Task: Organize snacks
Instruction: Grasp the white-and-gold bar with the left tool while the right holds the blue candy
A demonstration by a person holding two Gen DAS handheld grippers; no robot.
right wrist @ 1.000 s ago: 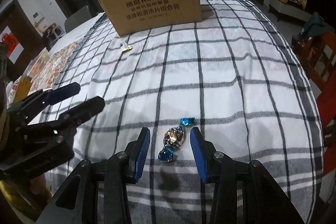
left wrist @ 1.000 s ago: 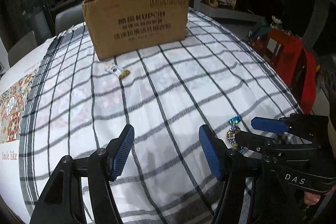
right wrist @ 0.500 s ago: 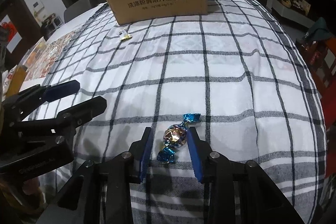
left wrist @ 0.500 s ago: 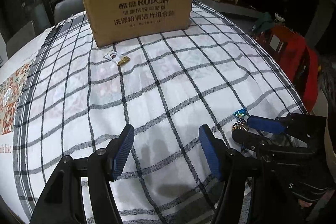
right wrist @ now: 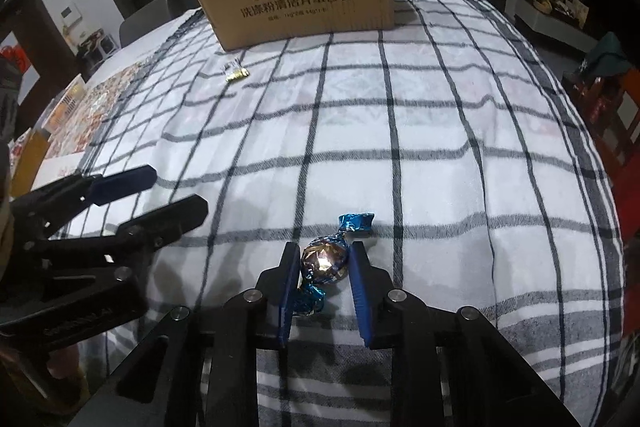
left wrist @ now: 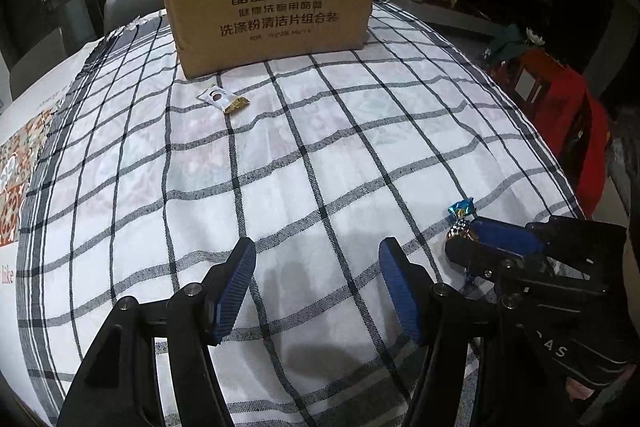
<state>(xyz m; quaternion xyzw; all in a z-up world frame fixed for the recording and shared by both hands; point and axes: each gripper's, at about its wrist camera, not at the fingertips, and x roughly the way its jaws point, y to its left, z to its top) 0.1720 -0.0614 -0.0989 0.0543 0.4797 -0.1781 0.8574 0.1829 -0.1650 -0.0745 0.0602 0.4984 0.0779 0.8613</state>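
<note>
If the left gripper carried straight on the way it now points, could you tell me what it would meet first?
Most likely the bare checked tablecloth. The left gripper stands open with nothing between its pads; depth is hard to judge.

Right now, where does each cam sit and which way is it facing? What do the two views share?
Left wrist: on the left gripper, tilted down across the checked tablecloth toward the cardboard box; its own open blue fingers show, with the right gripper at right.
Right wrist: on the right gripper, same downward tilt; its jaws have just been closing and now press the blue-wrapped candy; the left gripper shows at left.
Shared: box, tablecloth, candy, the small white-and-gold snack packet near the box.
</note>
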